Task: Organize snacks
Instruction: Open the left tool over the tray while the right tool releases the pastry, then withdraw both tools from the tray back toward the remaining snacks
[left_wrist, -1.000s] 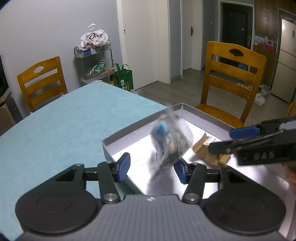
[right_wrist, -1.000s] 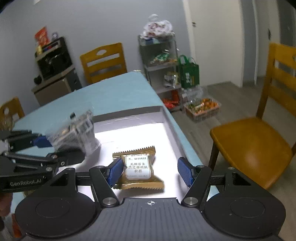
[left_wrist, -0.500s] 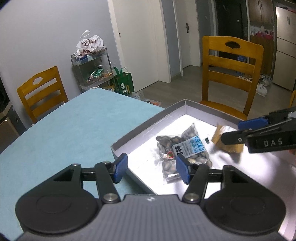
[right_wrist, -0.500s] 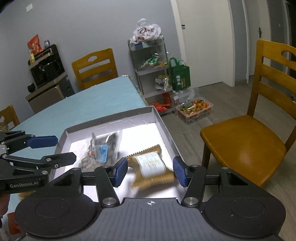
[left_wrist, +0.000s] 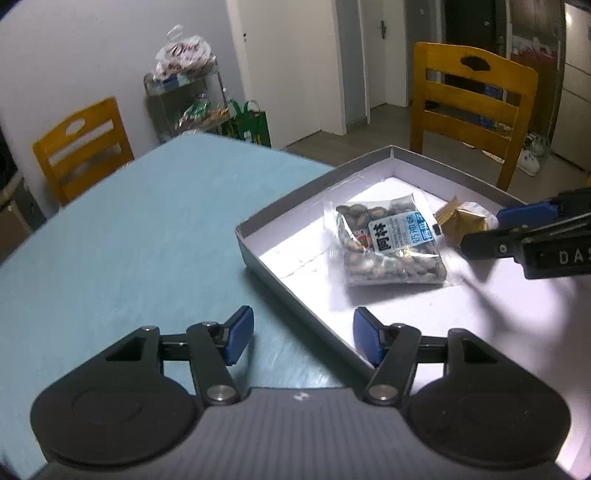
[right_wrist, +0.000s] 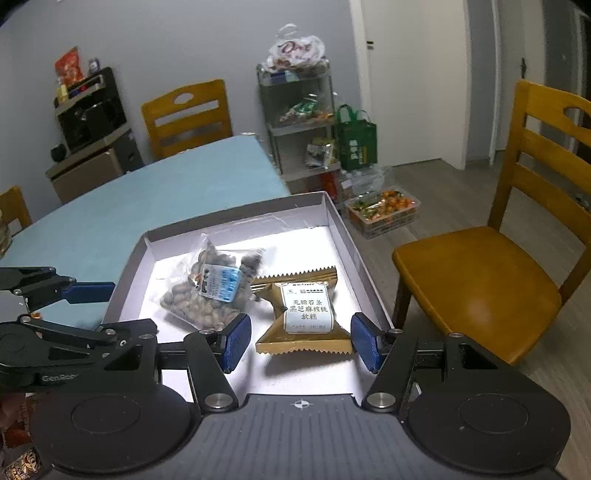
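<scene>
Right wrist view: we see both jaws just opened and empty, nut bag (right_wrist: 216, 290) and gold cake packet (right_wrist: 306, 314) released into the box (right_wrist: 334, 218). Bag at ten o'clock of packet, touching. We judge both placed.

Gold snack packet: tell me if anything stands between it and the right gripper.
Nothing visible does. The gold snack packet lies flat in the white box, just ahead of the open right gripper. The clear nut bag lies to its left, touching its corner, outside the pads.
</scene>
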